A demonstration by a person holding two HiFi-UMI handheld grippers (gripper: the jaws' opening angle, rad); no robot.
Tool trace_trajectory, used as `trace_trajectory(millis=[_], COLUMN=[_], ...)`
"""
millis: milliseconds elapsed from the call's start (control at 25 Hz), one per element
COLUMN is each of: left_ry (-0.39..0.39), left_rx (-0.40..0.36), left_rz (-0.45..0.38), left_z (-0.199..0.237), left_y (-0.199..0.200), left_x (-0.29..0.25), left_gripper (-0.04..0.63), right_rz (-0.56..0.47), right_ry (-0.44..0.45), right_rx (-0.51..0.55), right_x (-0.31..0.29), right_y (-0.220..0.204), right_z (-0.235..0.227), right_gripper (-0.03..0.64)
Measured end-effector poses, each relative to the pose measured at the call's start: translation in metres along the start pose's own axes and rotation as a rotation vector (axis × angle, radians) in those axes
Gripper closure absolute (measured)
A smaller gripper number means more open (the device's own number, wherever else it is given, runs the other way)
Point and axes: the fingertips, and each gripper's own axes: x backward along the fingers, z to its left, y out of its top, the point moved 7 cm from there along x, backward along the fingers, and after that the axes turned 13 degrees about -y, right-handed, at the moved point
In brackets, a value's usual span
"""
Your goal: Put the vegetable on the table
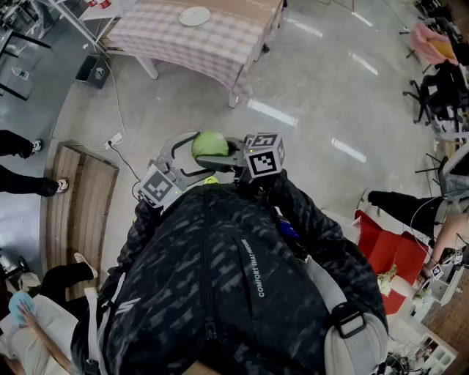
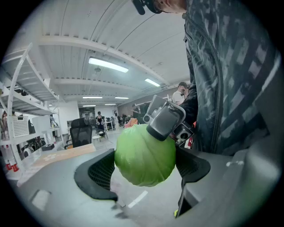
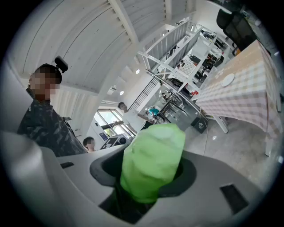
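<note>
A round green cabbage [image 1: 209,141] hangs in the air in front of the person's chest, held between both grippers. My left gripper [image 1: 182,150] has its jaws spread wide around the cabbage [image 2: 144,155], and both pads touch its sides. My right gripper [image 1: 229,155] comes in from the other side; its tip [image 2: 165,120] sits on the cabbage's top. In the right gripper view the cabbage [image 3: 151,162] fills the gap between the jaws, which press on it. The table [image 1: 220,51] with a checked cloth stands ahead across the floor and also shows as a table [image 3: 242,95] to the right.
A white plate [image 1: 195,15] lies on the table. A wooden bench [image 1: 79,198] and people's legs are at the left, and a cable [image 1: 117,110] crosses the floor. A red bag [image 1: 385,249] and clutter stand at the right, with chairs [image 1: 440,88] far right.
</note>
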Motion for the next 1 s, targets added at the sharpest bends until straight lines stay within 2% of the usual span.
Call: trace_trajectory(millis=[1000], left_ry=[-0.018], left_rx=[-0.01], left_rz=[-0.004], left_z=[0.005], left_y=[-0.014], left_x=[0.019], left_gripper=[0.176], right_rz=[0.01], right_ry=[-0.02], right_rx=[-0.014], right_x=[-0.023], right_y=[-0.003], right_z=[0.0], right_gripper=[0.43])
